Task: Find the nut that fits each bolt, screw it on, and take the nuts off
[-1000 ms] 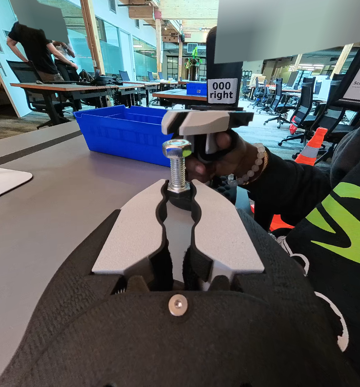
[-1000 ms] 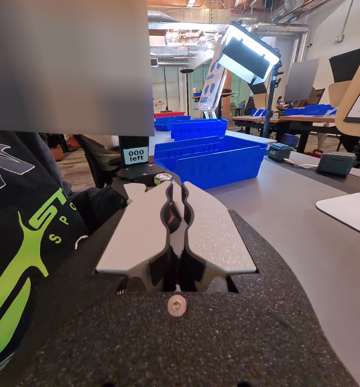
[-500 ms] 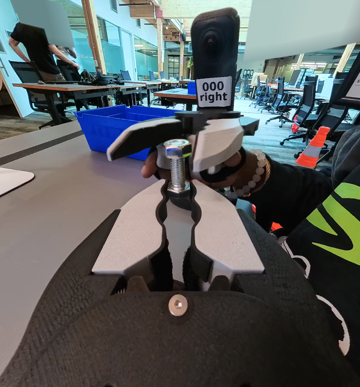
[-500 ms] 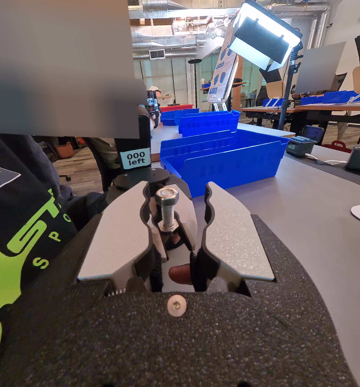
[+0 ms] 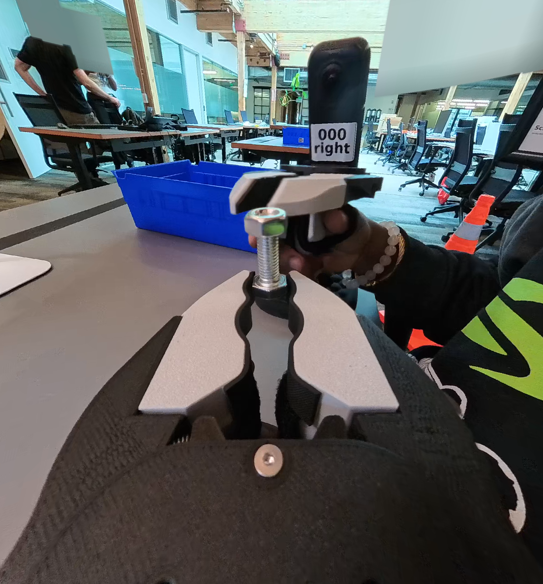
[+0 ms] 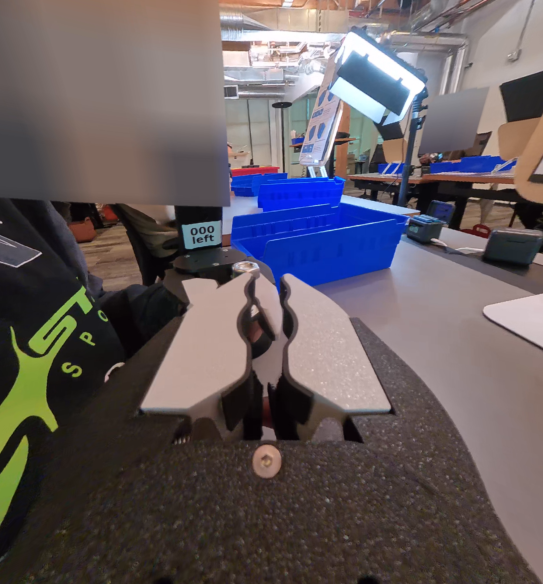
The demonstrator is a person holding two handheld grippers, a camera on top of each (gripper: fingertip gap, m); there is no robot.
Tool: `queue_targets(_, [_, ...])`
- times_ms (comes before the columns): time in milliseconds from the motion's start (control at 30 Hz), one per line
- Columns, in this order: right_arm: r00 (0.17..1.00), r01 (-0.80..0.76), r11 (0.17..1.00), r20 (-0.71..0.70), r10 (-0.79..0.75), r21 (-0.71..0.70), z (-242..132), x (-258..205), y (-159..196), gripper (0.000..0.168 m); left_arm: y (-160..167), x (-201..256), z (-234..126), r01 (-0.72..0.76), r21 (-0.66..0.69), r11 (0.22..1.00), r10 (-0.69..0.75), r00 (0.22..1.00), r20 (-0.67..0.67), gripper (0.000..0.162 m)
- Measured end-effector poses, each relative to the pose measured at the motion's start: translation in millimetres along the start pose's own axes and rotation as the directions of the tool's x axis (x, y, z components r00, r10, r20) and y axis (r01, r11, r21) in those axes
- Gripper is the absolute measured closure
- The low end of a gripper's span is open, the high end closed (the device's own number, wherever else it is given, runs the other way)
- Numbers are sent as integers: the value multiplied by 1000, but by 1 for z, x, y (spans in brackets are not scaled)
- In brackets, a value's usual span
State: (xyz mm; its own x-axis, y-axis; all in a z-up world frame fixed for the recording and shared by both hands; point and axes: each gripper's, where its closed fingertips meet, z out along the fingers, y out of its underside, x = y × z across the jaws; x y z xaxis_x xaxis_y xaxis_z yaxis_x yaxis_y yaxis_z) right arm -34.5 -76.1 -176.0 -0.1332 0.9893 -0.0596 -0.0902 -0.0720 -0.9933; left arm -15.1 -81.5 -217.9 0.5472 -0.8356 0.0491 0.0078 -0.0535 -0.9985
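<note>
A silver bolt [image 5: 267, 259] stands upright with a hex nut [image 5: 265, 222] at the top of its thread. A second hex piece sits at its foot on a black round base. My left gripper [image 5: 269, 276] is shut on that base and holds the bolt above the grey table [image 5: 74, 316]. My right gripper [image 5: 252, 197] comes in from behind, its jaws closed to a narrow gap at the top nut. In the right wrist view the right gripper [image 6: 267, 279] hides most of the bolt. Only the nut's top [image 6: 245, 268] shows past the left fingertip.
A blue bin [image 5: 181, 202] stands on the table behind the bolt and also shows in the right wrist view [image 6: 320, 249]. A white pad [image 6: 529, 319] lies at the right edge. Dark cases [image 6: 513, 246] sit beyond it. The person's black sleeve [image 5: 437, 284] is close on the right. My hands' fingertips stand some 4 centimetres from each other.
Half a second ago the right gripper stood open around the top of the bolt; its jaws have now closed at the nut. The left gripper and bolt have not moved.
</note>
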Motion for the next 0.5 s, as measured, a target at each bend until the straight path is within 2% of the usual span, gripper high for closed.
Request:
queue_targets(133, [1000, 7, 1000, -24, -7, 6, -6, 4, -2, 157, 1, 0, 0, -2, -4, 1000, 2, 1000, -1, 143])
queue_targets(200, [1000, 5, 1000, -29, -5, 7, -6, 5, -2, 150, 1, 0, 0, -1, -4, 1000, 1, 1000, -1, 144])
queue_targets(333, [1000, -11, 1000, 11, 11, 9, 3, -3, -2, 126, 1, 0, 1, -5, -7, 1000, 5, 1000, 1, 143])
queue_targets(500, [1000, -7, 1000, 21, 7, -14, 25, -7, 4, 117, 1, 0, 1, -8, -8, 1000, 8, 1000, 2, 143])
